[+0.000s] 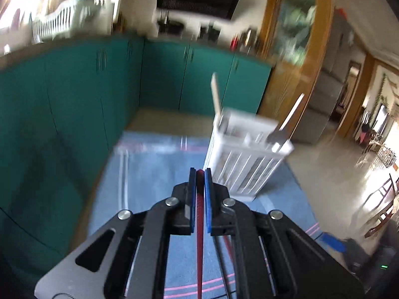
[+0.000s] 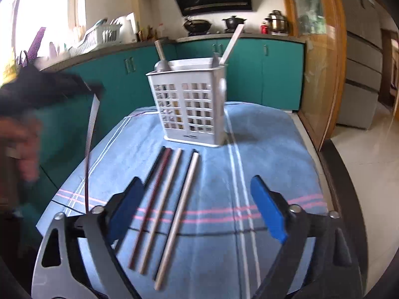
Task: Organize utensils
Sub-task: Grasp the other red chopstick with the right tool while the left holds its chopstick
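Note:
My left gripper is shut on a dark red chopstick, which runs back between the blue pads, raised above the blue cloth. A white slotted utensil caddy stands ahead and to its right, with two handles sticking out. In the right wrist view my right gripper is open above several chopsticks that lie side by side on the cloth in front of the caddy. The left gripper is a blur at the upper left, its chopstick hanging down.
The blue striped cloth covers a table whose dark edge runs down the right, with tiled floor beyond. Teal cabinets with a counter, pots and a dish rack stand behind. A person's hand is blurred at the left.

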A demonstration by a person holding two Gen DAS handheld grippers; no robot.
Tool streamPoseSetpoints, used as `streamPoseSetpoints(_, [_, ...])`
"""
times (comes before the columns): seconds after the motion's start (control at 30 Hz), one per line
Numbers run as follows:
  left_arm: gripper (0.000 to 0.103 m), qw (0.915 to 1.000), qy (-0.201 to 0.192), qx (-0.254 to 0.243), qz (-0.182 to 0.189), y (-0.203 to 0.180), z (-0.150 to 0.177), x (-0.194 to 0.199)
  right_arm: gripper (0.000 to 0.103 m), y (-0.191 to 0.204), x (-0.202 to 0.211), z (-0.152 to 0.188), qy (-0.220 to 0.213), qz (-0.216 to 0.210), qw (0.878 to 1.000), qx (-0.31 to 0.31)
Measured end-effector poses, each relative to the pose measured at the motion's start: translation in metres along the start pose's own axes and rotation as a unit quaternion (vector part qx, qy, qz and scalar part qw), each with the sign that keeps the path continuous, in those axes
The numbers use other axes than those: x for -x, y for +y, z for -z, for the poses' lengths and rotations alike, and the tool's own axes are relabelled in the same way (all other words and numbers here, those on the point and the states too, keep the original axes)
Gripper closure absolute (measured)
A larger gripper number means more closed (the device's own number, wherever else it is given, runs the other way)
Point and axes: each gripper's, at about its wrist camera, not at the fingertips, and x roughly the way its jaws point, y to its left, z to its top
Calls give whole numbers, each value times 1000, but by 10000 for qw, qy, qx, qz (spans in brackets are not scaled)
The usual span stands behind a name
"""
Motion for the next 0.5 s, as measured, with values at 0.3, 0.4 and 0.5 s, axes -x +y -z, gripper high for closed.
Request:
streamPoseSetpoints(0.3, [97, 9965, -746, 10, 371, 5, -26, 80, 53, 24, -111, -61, 1507, -413, 9877, -76])
streamPoseSetpoints(0.4, [97, 9963, -788, 77, 319, 14, -30, 86, 61, 31, -140, -67, 1882, -424, 9812, -65])
streamPoseSetpoints(0.5, [97, 9958, -851, 156, 285, 25, -32, 89, 64, 36, -162, -71, 2122, -326, 9767, -46])
